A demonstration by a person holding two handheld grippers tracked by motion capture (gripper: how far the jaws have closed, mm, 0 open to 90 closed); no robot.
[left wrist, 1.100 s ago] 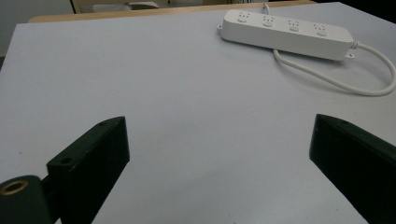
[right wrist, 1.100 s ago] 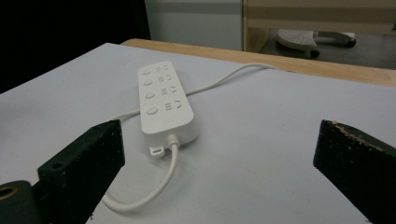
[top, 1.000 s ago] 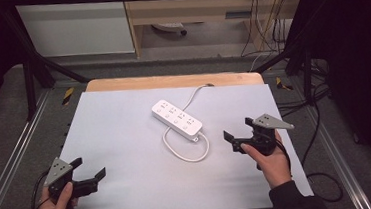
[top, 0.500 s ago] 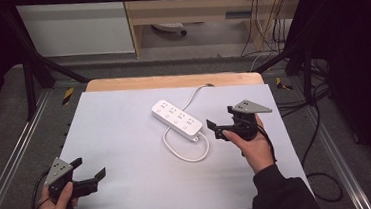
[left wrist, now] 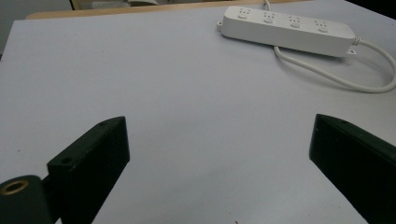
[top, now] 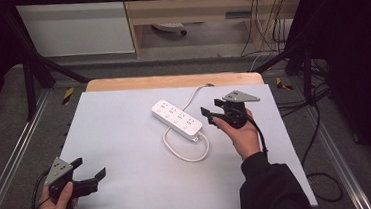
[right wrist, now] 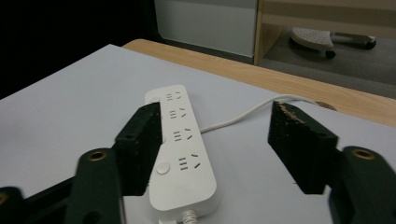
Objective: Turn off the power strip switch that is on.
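A white power strip [top: 177, 117] with several sockets lies near the middle of the white table top, its white cord [top: 187, 149] looping toward the front. My right gripper [top: 210, 108] hovers open just right of the strip's near end, held by a hand in a dark sleeve. In the right gripper view the strip [right wrist: 181, 149] lies between and below the black jaws, nothing gripped. My left gripper [top: 89, 169] stands open at the front left corner, far from the strip [left wrist: 287, 30], which lies at the top of the left gripper view.
The white table top [top: 126, 139] sits on a wooden board [top: 171, 80] whose far edge shows. Metal frame rails [top: 16, 148] run along both sides. Cables [top: 315, 119] hang off the right side. A shelf unit and a white cabinet stand beyond.
My right gripper has moved left and away from me, from the table's right side to the power strip's near end. The left gripper has stayed put.
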